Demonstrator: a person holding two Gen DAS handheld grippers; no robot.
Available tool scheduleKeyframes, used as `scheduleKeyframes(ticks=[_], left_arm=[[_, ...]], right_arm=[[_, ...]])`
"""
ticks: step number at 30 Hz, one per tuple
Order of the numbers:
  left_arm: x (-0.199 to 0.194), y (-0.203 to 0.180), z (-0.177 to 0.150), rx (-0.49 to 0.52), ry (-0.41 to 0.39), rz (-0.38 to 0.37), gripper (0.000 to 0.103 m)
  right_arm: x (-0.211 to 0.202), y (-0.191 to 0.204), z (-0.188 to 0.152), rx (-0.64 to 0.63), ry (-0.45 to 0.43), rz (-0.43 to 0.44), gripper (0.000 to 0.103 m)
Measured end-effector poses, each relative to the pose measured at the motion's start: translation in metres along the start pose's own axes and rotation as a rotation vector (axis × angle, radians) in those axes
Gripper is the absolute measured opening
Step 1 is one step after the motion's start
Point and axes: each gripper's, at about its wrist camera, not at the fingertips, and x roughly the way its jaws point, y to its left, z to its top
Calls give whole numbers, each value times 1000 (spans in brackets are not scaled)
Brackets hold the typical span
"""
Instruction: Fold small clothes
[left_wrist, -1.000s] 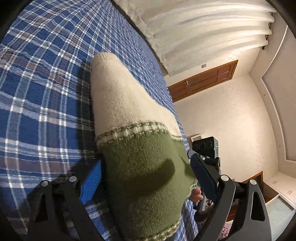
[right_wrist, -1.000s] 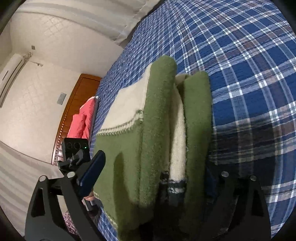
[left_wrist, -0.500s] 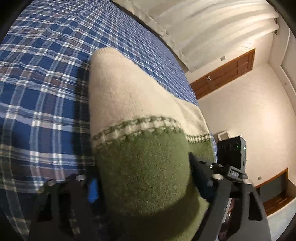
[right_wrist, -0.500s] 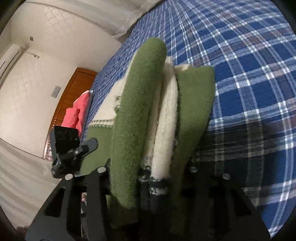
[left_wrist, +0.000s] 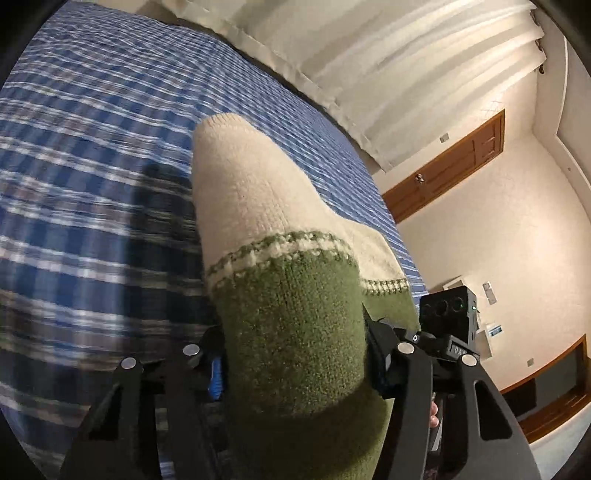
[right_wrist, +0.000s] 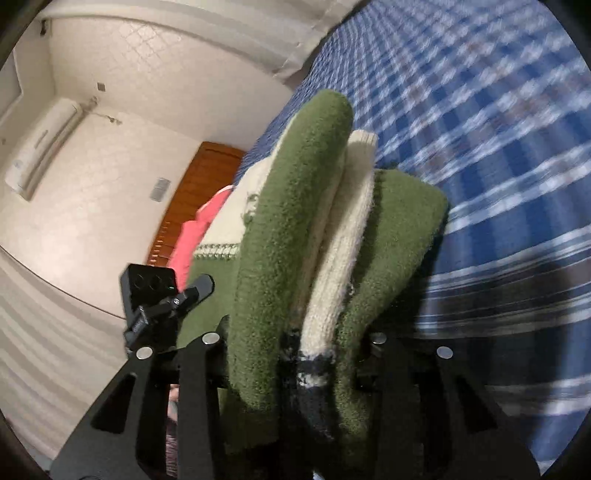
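Both tools' pads are mostly hidden by knit. The left tool is closing on the green end of the folded green-and-cream sweater; the right tool is closing on its stacked layers, visible only there. The sweater is held above the blurred plaid bed, away from its edges.
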Motion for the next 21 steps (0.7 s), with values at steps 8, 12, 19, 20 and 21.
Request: scheduleKeyframes(ticks=[8, 12, 19, 20, 21], left_arm=[[-6, 57, -24, -102, 0, 8, 59], [-7, 57, -25, -118, 3, -21, 67], [-38, 60, -53, -115, -14, -84, 80], [-42, 60, -60, -112, -10, -92, 80], [-43, 60, -64, -112, -6, -100, 81]], right_arm=[[34, -30, -8, 107, 23, 71, 37], [32, -20, -8, 78, 41, 12, 48], [15, 12, -25, -15, 29, -105, 76], [12, 15, -29, -32, 30, -119, 77], [10, 16, -33, -40, 30, -124, 77]])
